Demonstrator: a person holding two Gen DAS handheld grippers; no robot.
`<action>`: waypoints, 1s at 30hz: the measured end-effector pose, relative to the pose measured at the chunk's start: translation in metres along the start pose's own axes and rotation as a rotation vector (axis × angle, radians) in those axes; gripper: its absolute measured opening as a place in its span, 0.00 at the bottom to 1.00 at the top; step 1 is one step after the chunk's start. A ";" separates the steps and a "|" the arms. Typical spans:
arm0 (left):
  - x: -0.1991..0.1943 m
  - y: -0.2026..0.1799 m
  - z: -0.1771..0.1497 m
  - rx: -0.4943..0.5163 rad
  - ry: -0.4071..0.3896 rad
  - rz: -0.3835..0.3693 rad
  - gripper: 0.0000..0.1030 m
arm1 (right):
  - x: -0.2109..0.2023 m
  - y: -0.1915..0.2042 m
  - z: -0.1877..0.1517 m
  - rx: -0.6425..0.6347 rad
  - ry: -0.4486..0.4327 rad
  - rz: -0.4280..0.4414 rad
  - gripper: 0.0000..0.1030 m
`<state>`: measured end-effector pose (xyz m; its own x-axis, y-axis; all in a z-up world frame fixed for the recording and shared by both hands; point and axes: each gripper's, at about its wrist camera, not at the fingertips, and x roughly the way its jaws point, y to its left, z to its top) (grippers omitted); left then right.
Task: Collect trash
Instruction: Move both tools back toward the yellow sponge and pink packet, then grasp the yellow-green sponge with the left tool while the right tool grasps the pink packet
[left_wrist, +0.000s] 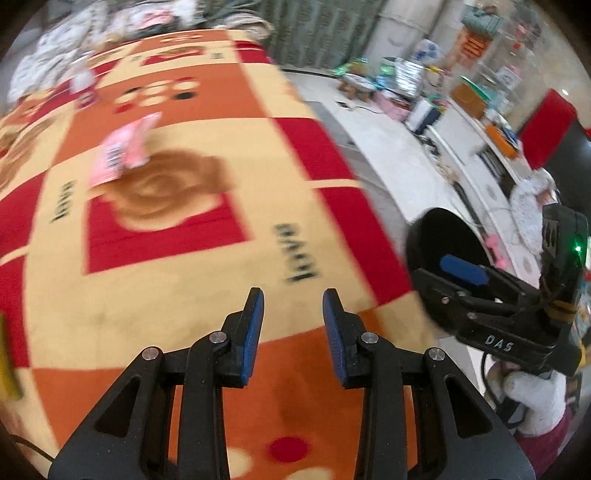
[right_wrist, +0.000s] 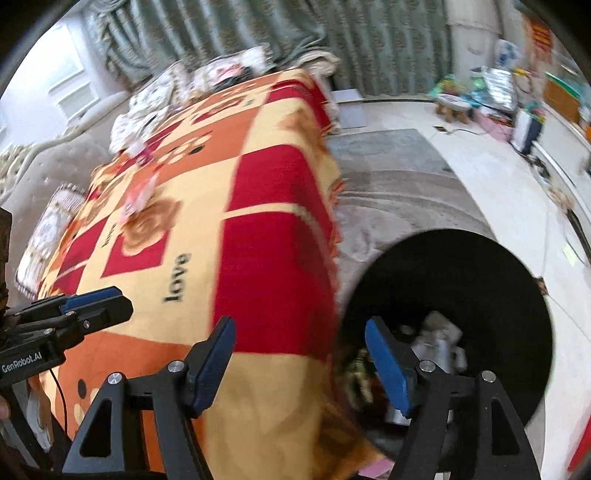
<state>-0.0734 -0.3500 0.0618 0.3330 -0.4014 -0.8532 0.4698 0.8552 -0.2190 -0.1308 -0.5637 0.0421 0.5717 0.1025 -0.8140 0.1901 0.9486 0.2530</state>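
- Trash partly collected: black bin on the floor just beside the blanket edge already holds crumpled pieces (blurry, can't identify them).
- Left: pink wrapper lies mid-blanket, well away from the bin; another small pink-white item further up the blanket.
- Left gripper jaws apart, empty, over the blanket's near end.
- Right gripper jaws wide apart, empty, above the bin rim.
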 end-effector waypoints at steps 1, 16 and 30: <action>-0.004 0.009 -0.003 -0.013 -0.004 0.015 0.30 | 0.004 0.009 0.001 -0.014 0.005 0.009 0.68; -0.091 0.176 -0.055 -0.255 -0.080 0.186 0.47 | 0.052 0.130 0.018 -0.213 0.076 0.131 0.71; -0.092 0.272 -0.082 -0.377 -0.074 0.275 0.52 | 0.083 0.210 0.064 -0.297 0.058 0.199 0.82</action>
<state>-0.0435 -0.0538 0.0419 0.4676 -0.1534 -0.8705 0.0306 0.9870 -0.1575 0.0077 -0.3751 0.0607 0.5262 0.3022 -0.7948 -0.1654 0.9532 0.2529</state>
